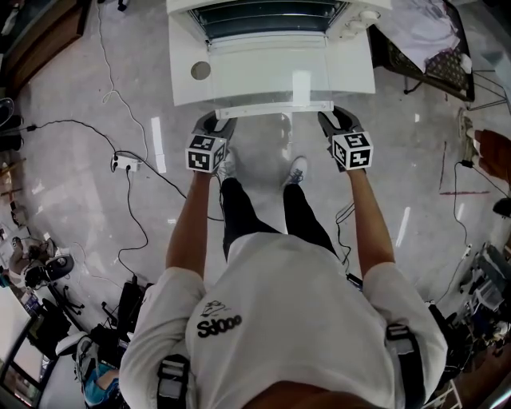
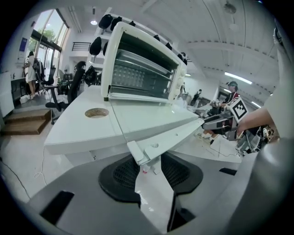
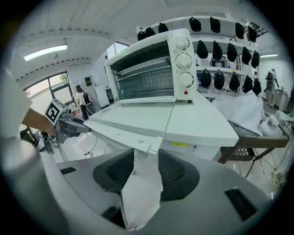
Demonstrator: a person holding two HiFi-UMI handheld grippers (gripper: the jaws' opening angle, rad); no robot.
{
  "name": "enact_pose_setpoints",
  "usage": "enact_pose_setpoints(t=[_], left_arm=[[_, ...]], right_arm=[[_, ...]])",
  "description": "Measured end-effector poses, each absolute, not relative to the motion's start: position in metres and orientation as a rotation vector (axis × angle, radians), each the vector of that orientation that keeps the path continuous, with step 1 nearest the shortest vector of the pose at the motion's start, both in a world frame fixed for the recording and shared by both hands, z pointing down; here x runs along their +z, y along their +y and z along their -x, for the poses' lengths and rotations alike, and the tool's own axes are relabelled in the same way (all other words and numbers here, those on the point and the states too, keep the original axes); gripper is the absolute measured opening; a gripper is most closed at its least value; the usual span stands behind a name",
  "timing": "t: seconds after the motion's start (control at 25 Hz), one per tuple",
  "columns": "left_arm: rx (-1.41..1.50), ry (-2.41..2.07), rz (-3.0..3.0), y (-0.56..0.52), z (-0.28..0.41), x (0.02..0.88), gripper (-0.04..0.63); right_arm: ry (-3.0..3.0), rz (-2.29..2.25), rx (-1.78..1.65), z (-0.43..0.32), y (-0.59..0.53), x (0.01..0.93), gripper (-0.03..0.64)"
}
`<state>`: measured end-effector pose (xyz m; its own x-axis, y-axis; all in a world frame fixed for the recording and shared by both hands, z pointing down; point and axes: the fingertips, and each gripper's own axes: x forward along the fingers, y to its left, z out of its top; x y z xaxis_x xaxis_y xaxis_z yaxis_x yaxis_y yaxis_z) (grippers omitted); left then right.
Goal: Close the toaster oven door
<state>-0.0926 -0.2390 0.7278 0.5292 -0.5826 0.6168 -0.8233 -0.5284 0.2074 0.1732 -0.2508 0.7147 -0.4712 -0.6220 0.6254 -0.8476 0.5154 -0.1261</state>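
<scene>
The white toaster oven (image 1: 271, 16) stands on a white table (image 1: 185, 72). Its glass door (image 1: 271, 76) lies open and flat, and its handle bar (image 1: 275, 106) juts past the table's front edge. My left gripper (image 1: 217, 126) sits at the left end of that bar and my right gripper (image 1: 335, 121) at the right end. In the left gripper view the door's corner (image 2: 138, 153) hangs just over the gap of my left gripper (image 2: 149, 160), whose jaws stand apart. The right gripper view shows the door's other corner (image 3: 154, 147) over my right gripper (image 3: 147, 158), also open.
The table has a round hole (image 1: 200, 70) left of the door. Cables and a power strip (image 1: 124, 163) lie on the floor at left. A dark mesh table with white cloth (image 1: 431, 40) stands at right. The person's feet (image 1: 297, 169) are just below the door.
</scene>
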Motion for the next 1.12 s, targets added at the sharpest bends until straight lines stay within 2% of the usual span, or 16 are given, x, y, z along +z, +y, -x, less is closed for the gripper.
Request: enact_pose_setpoints(t=[0.56, 0.92, 1.12], left_arm=[[0.509, -1.109, -2.455, -0.251, 0.096, 0.620, 0.143], [0.468, -1.054, -2.484, -0.267, 0.095, 0.577, 0.137], [0.400, -1.054, -2.483, -0.280, 0.096, 0.554, 0.139]], right_arm=[[-2.355, -1.367, 0.466, -0.168, -0.263, 0.610, 0.154], [-2.431, -1.277, 0.512, -0.156, -0.280, 0.573, 0.100], [-2.447, -1.269, 0.462, -0.155, -0.295, 0.549, 0.101]])
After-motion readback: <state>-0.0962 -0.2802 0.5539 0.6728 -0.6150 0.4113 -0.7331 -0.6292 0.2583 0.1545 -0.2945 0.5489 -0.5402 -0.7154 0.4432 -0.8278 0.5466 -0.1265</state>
